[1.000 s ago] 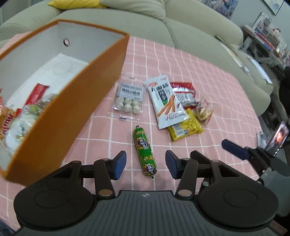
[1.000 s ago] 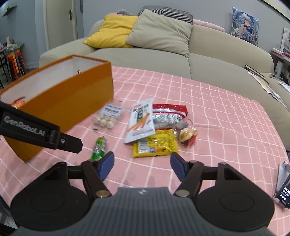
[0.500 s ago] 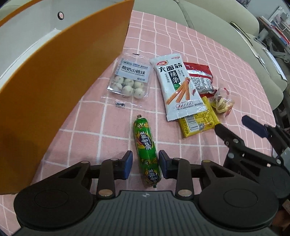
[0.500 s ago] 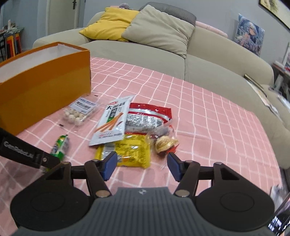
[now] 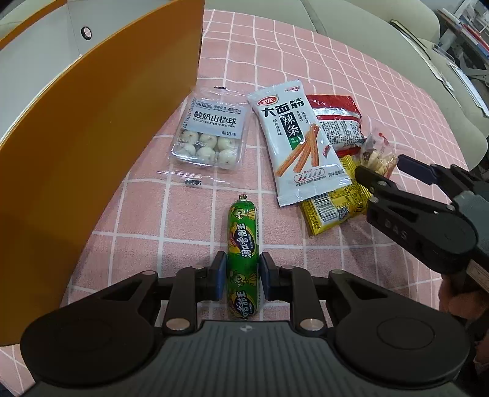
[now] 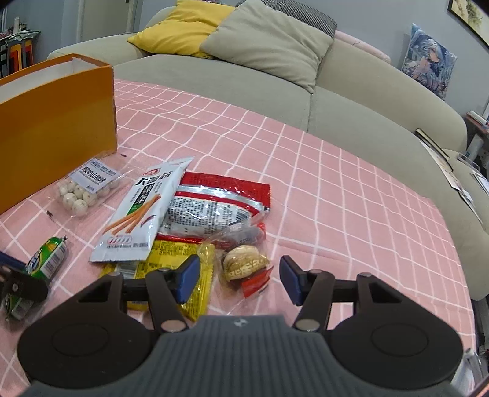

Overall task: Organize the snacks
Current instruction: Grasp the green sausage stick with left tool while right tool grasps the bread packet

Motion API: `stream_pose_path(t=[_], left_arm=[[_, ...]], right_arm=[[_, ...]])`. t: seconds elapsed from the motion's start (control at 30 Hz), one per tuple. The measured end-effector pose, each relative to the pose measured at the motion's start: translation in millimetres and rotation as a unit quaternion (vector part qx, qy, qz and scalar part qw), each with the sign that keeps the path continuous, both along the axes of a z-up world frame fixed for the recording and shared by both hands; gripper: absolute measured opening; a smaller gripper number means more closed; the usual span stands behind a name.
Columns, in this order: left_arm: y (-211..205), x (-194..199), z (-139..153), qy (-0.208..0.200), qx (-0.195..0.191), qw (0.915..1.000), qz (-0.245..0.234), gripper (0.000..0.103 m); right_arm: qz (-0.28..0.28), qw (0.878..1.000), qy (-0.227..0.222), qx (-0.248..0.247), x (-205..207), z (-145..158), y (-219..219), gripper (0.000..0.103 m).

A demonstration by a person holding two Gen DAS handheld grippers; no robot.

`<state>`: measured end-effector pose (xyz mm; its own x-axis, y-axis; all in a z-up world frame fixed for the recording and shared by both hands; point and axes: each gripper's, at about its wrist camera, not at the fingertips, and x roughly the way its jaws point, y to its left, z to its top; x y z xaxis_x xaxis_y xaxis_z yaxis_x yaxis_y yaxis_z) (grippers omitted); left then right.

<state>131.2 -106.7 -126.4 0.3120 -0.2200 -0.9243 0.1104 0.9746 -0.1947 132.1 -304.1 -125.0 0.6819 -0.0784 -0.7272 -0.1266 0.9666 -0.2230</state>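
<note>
My left gripper (image 5: 243,279) is shut on a green sausage (image 5: 243,244) that lies on the pink checked cloth (image 5: 351,91); it also shows in the right wrist view (image 6: 45,259). My right gripper (image 6: 238,276) is open around a clear-wrapped nut snack (image 6: 244,264), also visible in the left wrist view (image 5: 377,152). Beside it lie a yellow packet (image 6: 171,268), a white spicy-stick packet (image 5: 298,140), a red packet (image 6: 220,204) and a clear pack of hawthorn balls (image 5: 211,134). The orange box (image 5: 91,122) stands at the left.
A beige sofa (image 6: 275,79) with a yellow cushion (image 6: 180,27) and a beige cushion (image 6: 269,39) runs behind the table. The table's right edge drops off near books and clutter (image 6: 458,165).
My left gripper has dropped to the cloth and shut on the green sausage. My right gripper has moved forward and down, its open fingers now around the nut snack.
</note>
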Motion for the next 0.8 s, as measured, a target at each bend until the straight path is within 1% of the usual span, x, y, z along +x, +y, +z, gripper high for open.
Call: stream_pose_path(t=[0.13,0.2,0.3,0.53,0.63,0.8], left_arm=[[0,0,0,0.000,0.000,1.0000,-0.001,0.025],[-1,0,0,0.000,0.001,1.0000,-0.001,0.025],[-1,-1,1,-0.001,0.001,1.0000,-0.002,0.025],[2,-5,1,0.000,-0.003,1.0000,-0.001,0.024],[4,-8,2,0.001,-0.009,1.0000,-0.002,0.024],[11,-16,8,-0.004,-0.021,0.9998,0.003,0.024]], right_arm=[[-0.008,1.000,0.003,0.001,5,-3,1,0.050],[-0.013,1.000,0.005,0.000,7,-4,0,0.041],[-0.013,1.000,0.006,0.006,7,-2,0,0.036],[-0.020,1.000,-0.001,0.007,-7,9,3,0.034],[-0.029,0.999,-0.001,0.020,-20,17,4,0.034],[-0.025,0.999,-0.006,0.034,-49,28,19,0.034]])
